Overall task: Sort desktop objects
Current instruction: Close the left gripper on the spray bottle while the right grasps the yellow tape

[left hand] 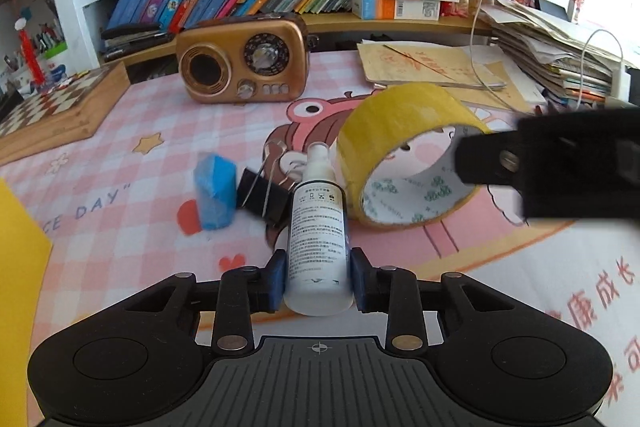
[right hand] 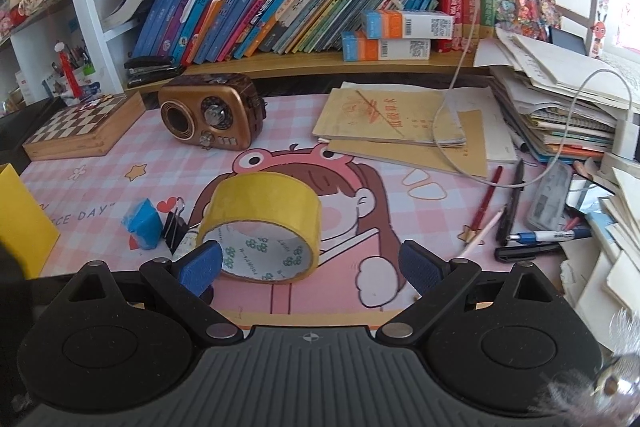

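Left gripper (left hand: 319, 279): blue pads closed against a white spray bottle (left hand: 318, 239), held lengthwise, nozzle forward. Right gripper (right hand: 310, 263): jaws spread wide, holding nothing, directly before the yellow tape roll (right hand: 262, 227) resting on the pink desk mat (right hand: 100, 183). Beside the roll: black binder clip (right hand: 175, 225), blue eraser (right hand: 142, 225). Farther back: bronze radio (right hand: 212, 117), chessboard box (right hand: 86, 127).

From my left wrist view, the right gripper (left hand: 560, 167) at three o'clock is blurred and covers part of the tape roll (left hand: 404, 155) — its jaws unreadable. The yellow card (left hand: 18, 291) at nine o'clock runs off frame; the bottle (left hand: 318, 235) label print is too small to read.
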The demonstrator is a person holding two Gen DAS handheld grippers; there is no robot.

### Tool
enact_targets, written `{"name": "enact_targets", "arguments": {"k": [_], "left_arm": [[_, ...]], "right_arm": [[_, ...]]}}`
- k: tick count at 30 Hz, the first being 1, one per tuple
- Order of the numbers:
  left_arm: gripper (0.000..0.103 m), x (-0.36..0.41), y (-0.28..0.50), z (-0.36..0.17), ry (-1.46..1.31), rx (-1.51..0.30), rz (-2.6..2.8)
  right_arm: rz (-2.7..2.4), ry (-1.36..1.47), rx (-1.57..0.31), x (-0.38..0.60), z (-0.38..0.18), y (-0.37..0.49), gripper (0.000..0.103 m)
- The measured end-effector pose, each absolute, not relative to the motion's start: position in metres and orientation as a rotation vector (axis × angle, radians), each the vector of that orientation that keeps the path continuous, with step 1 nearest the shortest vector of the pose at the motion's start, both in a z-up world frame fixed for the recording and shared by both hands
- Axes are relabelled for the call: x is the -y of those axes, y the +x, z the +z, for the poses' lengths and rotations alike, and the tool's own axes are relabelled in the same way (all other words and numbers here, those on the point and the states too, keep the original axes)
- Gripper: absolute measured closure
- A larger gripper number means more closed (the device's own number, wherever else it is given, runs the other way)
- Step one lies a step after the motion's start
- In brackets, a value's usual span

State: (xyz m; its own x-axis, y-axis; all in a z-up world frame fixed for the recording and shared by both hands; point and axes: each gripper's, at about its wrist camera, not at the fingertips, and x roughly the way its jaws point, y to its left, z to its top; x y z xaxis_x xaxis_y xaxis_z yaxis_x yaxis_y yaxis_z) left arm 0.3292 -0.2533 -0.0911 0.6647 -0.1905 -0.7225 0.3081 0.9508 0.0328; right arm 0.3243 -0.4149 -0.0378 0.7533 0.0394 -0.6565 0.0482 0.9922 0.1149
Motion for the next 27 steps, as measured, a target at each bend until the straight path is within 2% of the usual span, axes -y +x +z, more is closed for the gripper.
{"name": "enact_targets", "arguments": {"k": [12,19,25,26,27], "left_arm": [[0.072,0.187,0.262,-0.055,0.05,-0.792,-0.23],[0.072,0.159,0.242,-0.037,-0.052,-0.782,-0.184],[0.072,0.151,0.236,-0.029,-0.058,-0.76,-0.169],[0.072,0.151,0.236,-0.029,-0.06,-0.76,-0.17],[0.072,0.15,0.235,-0.029,-0.062,-0.758,-0.172]], "right_arm": [[0.044,0.005,-0.73,0.368,-0.076,0.352,0.0],[-0.025,-0.01,-0.724,0.363,-0.101,0.368,0.0],[-0.023,-0.053,-0.688,0.363,-0.102,0.37,0.004],[-0.014,-0.064,-0.687,0.363,-0.102,0.37,0.014],[-0.008,-0.072,-0.688,0.363,-0.101,0.37,0.015]]}}
